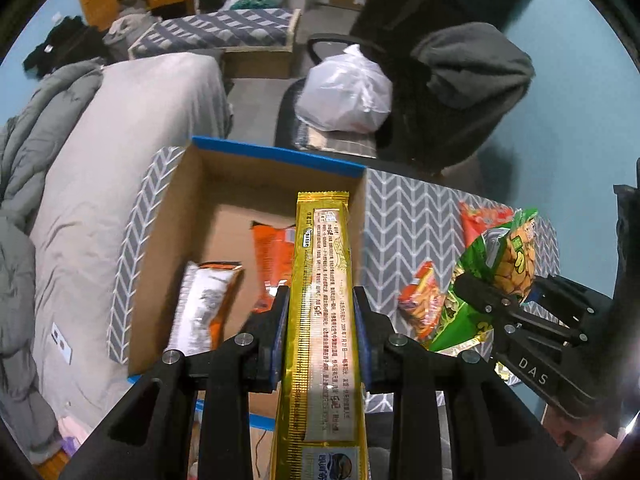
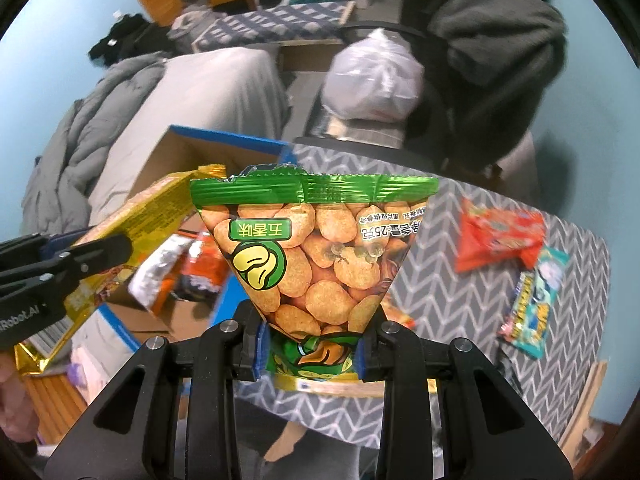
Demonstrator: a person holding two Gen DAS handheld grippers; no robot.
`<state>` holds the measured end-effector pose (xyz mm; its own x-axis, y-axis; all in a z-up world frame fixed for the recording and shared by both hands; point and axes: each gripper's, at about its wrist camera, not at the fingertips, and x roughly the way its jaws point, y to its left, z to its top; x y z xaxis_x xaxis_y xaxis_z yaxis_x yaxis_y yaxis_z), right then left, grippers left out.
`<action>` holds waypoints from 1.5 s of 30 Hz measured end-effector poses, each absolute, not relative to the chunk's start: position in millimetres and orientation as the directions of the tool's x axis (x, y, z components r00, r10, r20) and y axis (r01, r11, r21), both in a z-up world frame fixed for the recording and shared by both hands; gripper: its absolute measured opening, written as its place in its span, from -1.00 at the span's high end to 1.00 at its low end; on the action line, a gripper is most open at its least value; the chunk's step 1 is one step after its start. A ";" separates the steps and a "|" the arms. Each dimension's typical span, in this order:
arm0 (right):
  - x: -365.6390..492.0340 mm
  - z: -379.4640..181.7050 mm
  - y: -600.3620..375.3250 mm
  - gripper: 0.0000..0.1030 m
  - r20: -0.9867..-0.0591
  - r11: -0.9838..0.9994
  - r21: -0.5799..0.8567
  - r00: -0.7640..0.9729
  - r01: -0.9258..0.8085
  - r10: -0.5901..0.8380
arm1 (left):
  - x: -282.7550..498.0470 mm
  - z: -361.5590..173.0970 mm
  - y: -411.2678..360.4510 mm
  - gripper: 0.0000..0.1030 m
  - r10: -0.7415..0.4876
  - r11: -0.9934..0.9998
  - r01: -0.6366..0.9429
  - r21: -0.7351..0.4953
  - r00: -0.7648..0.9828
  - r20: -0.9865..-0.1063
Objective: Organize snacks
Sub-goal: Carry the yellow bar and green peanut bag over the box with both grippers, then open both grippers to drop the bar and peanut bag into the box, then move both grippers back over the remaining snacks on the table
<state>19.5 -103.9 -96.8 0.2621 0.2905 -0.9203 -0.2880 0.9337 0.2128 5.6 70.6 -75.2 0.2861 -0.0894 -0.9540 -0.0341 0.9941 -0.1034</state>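
Note:
My left gripper is shut on a long gold snack packet and holds it over the right side of an open cardboard box with a blue rim. In the box lie an orange packet and a silver-and-orange packet. My right gripper is shut on a green peanut bag, held above the table just right of the box. The gold packet and the left gripper show at left in the right wrist view. The green bag shows at right in the left wrist view.
The table has a grey chevron cloth. On it lie a red packet, a teal packet and a small orange-red packet. A bed with grey bedding stands to the left. A chair holds a white plastic bag.

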 end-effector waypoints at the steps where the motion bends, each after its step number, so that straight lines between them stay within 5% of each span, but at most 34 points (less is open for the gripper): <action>1: 20.6 -96.5 -95.5 0.42 -0.920 0.930 0.214 0.259 -0.299 0.295 | 4.9 -76.5 78.6 0.44 -0.088 0.993 -0.050 -0.106 0.285 -0.954; 33: 34.2 -137.5 35.7 0.40 -0.939 0.870 0.281 0.070 -0.404 0.336 | -0.2 -130.8 167.8 0.42 -0.069 0.978 -0.176 -0.108 0.214 -0.974; 37: 33.4 -137.2 34.1 0.16 -0.940 0.879 0.281 0.072 -0.385 0.332 | 0.9 -126.7 169.2 0.25 -0.070 0.979 -0.174 -0.109 0.217 -0.974; 45: 34.1 -129.7 25.7 0.07 -0.941 0.895 0.272 0.098 -0.355 0.324 | -0.4 -119.8 171.5 0.24 -0.081 0.974 -0.189 -0.123 0.213 -0.974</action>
<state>34.1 25.7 -129.7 0.0977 0.3243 -0.9409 -0.3546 0.8947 0.2716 -0.4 171.5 -119.8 0.2129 -0.0812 -0.9737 -0.1894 0.9742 -0.1227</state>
